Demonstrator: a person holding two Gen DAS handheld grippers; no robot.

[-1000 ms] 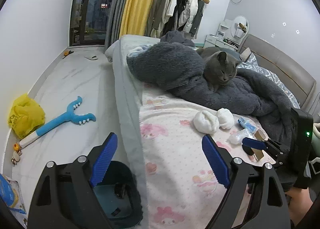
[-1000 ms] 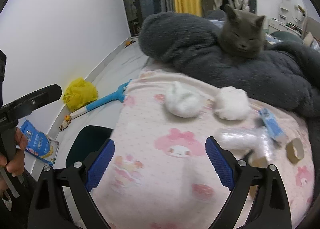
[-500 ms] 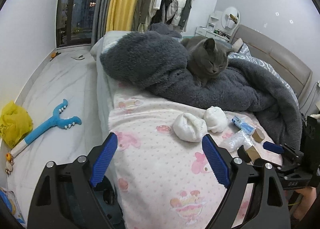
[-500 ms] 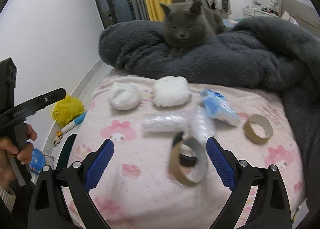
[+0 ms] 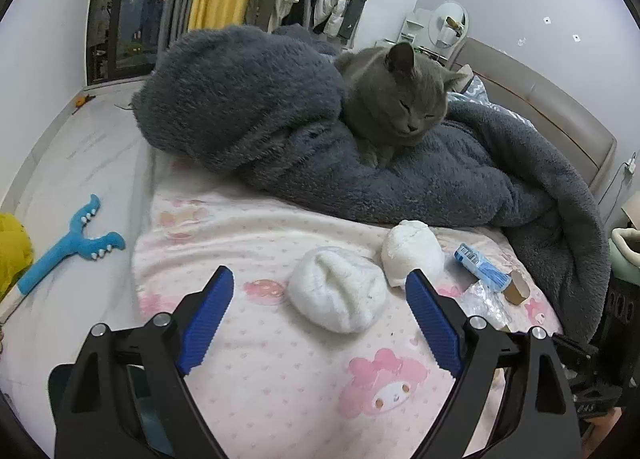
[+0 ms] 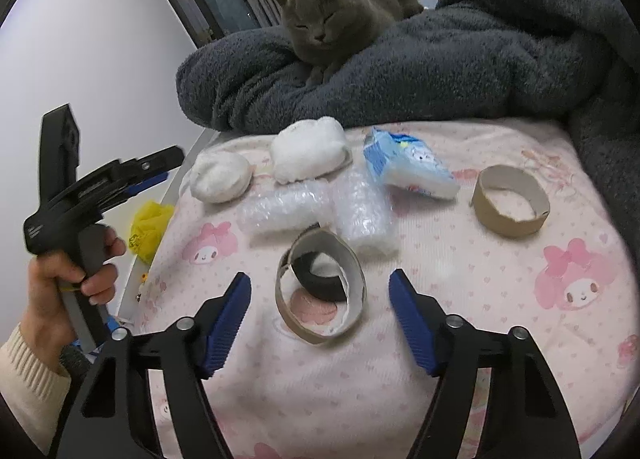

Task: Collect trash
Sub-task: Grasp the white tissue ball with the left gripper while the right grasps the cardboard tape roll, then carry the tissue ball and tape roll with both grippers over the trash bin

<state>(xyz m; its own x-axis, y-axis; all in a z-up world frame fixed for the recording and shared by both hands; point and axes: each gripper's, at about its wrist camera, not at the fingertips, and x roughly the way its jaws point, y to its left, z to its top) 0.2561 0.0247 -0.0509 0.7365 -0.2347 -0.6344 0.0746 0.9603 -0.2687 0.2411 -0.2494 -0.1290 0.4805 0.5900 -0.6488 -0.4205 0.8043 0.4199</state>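
Trash lies on the pink bedsheet (image 6: 500,339). In the right wrist view my right gripper (image 6: 320,295) is open, with a cardboard tape ring (image 6: 320,291) between its fingers, holding a black roll (image 6: 320,279) inside it. Beyond lie bubble wrap (image 6: 316,211), two white tissue balls (image 6: 220,177) (image 6: 308,149), a blue tissue pack (image 6: 408,165) and a second cardboard ring (image 6: 510,201). My left gripper (image 5: 320,301) is open, just short of a tissue ball (image 5: 338,289); it also shows at the left in the right wrist view (image 6: 156,171).
A grey cat (image 5: 396,107) dozes on a dark fleece blanket (image 5: 440,183) behind the trash. On the floor left of the bed lie a blue toy (image 5: 68,247) and a yellow bag (image 5: 12,243). A dark bin (image 5: 148,415) sits below the left gripper.
Both grippers have moved in over the bed toward the trash. The cardboard ring now lies between the right gripper's fingers, and the tissue ball is close before the left gripper.
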